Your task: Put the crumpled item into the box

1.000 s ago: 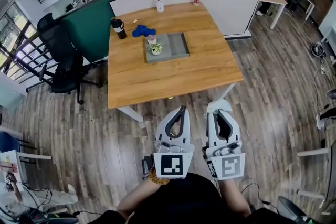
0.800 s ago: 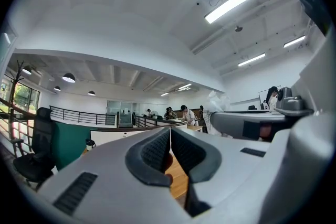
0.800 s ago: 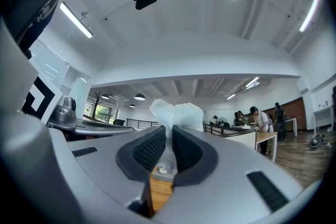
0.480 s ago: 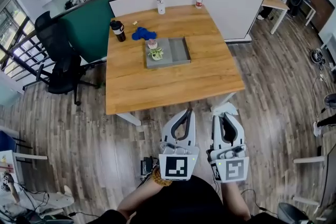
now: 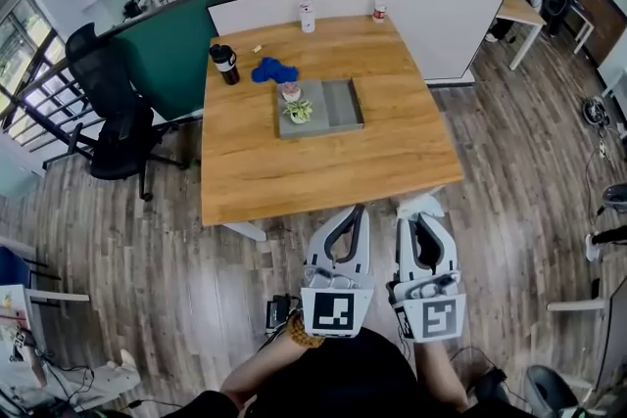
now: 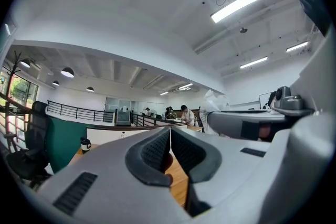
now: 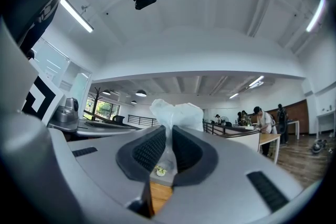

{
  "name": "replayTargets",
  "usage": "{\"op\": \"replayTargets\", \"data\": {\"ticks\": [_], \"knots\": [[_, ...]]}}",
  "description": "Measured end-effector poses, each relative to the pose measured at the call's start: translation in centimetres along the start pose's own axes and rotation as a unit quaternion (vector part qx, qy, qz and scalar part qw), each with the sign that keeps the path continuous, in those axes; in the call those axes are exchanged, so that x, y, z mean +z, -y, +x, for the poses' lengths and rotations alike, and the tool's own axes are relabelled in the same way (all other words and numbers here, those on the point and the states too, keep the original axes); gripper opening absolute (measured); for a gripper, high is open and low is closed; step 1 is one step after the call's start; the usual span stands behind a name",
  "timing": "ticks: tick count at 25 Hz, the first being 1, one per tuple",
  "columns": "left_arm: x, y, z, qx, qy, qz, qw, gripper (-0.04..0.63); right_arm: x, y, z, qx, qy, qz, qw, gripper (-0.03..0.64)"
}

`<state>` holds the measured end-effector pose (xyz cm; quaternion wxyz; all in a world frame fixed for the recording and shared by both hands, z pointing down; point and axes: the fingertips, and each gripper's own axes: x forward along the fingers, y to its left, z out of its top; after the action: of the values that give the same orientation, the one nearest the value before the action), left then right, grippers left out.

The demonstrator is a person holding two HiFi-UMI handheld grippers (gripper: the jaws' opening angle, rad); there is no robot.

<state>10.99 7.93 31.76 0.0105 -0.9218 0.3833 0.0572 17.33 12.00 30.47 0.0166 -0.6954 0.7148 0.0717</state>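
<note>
My right gripper [image 7: 169,145] is shut on a crumpled white item [image 7: 176,112], which sticks up past the jaw tips. From the head view that crumpled item [image 5: 419,206] hangs over the floor just short of the table's near edge. The grey box [image 5: 338,105] lies flat on the far half of the wooden table [image 5: 323,162], well ahead of both grippers. My left gripper [image 5: 355,210] is beside the right gripper [image 5: 415,216], also short of the table. The left gripper's [image 6: 170,136] pads meet with nothing between them.
Inside the box's left end are a small green plant [image 5: 298,111] and a pinkish cup [image 5: 290,91]. A blue cloth [image 5: 273,70], a dark mug [image 5: 225,62] and two bottles [image 5: 307,13] stand farther back. A black office chair [image 5: 118,127] is left of the table.
Both grippers, side by side, have drawn nearer to the table's near edge. The right one still holds the crumpled item; the left one stays shut.
</note>
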Motion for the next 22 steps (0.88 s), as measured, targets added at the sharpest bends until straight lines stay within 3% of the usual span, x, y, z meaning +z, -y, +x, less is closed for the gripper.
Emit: {"op": "replayTargets", "data": {"ticks": [22], "knots": [[-0.5,-6.6,4.9,-0.007,0.002,-0.018,0.9998,0.025,-0.8,0.0,9.5,0.005,-0.019,-0.031,0.999,0.046]]}}
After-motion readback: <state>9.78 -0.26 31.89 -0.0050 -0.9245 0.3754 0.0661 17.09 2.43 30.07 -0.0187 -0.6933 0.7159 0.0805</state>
